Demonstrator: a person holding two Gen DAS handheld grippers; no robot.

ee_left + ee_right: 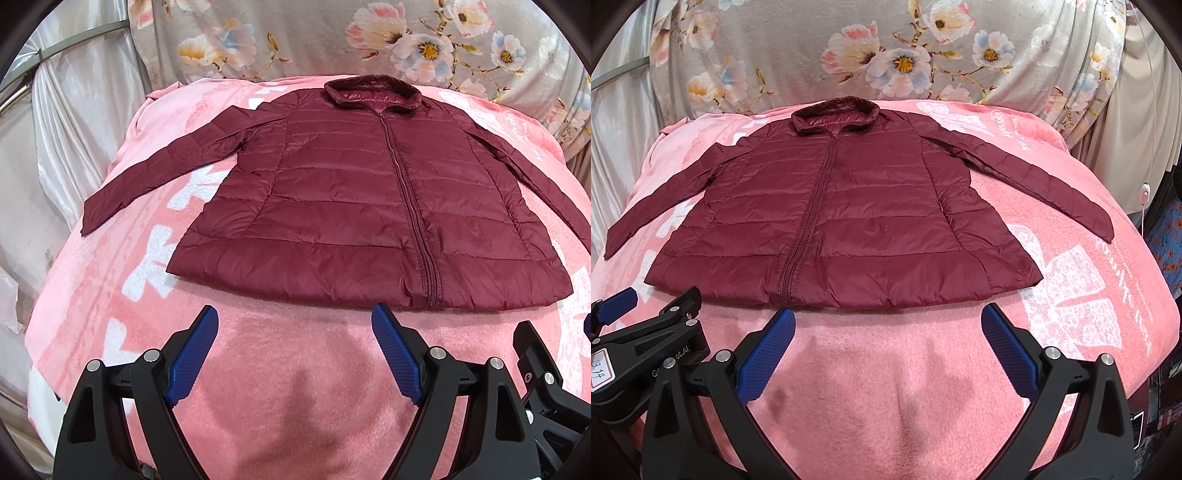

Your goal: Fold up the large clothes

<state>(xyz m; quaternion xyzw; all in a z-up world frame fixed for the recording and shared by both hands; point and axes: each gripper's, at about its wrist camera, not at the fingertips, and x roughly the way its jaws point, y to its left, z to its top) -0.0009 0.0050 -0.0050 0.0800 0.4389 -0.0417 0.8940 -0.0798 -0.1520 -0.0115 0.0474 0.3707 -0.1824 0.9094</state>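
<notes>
Count, both views: one maroon quilted jacket (354,206), front up, with two sleeves, one collar and one zip down the middle. One pink blanket (258,387) beneath it. One floral cloth (332,37) behind. Two grippers: left gripper (294,354) and right gripper (888,354), each with two blue pads (192,354), so four pads in total.

**Bed and drapes**

A pink blanket (1071,206) with white prints covers the bed. Behind it hangs grey floral fabric (820,48). Pale satin curtains (81,122) fall at the left, with a metal rail (74,42) above.
</notes>
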